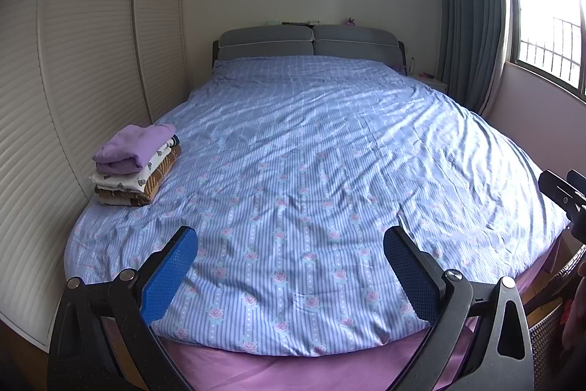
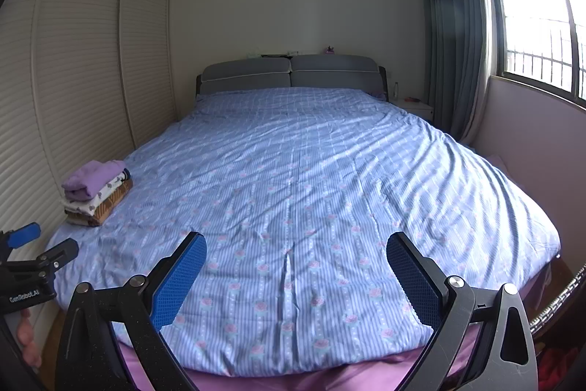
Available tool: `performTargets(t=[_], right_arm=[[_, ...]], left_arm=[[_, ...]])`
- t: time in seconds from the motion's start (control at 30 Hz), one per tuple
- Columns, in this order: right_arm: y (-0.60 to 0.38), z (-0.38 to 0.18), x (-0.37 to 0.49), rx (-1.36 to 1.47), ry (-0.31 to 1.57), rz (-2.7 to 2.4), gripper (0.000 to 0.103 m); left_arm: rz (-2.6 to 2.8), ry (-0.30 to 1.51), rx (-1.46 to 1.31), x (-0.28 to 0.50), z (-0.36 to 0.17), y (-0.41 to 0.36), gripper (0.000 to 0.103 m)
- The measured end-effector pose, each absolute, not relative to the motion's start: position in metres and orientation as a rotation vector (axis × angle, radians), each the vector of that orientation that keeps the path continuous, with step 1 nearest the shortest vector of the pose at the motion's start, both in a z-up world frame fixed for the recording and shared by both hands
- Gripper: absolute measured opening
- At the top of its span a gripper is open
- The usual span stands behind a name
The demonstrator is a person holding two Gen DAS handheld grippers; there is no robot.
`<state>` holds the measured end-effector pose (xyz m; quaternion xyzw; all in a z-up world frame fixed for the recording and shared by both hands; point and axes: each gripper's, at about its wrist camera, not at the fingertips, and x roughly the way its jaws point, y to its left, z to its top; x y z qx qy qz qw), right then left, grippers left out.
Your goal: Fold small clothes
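Your left gripper [image 1: 291, 257] and right gripper [image 2: 296, 262] both hover level over the foot of the bed [image 1: 311, 171], jaws wide apart, gripping nothing. Further off, the folded stack [image 1: 135, 167] sits at the bed's left edge, beside the wardrobe [image 1: 73, 61].

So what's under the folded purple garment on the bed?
Under the folded purple garment lie a white patterned piece and a brown patterned one; a dark edge peeks out, the rest is covered.
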<state>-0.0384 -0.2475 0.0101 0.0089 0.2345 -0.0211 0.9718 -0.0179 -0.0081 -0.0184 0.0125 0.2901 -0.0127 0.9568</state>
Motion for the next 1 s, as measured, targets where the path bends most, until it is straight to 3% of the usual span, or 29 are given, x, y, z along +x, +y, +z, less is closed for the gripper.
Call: performTargets(t=[1.0], right_arm=[[-0.2465, 0.0086, -0.0385, 0.016, 0.475, -0.041, 0.100]], left_arm=[[-0.049, 0.588, 0.035, -0.0187, -0.0177, -0.0064, 0.103]])
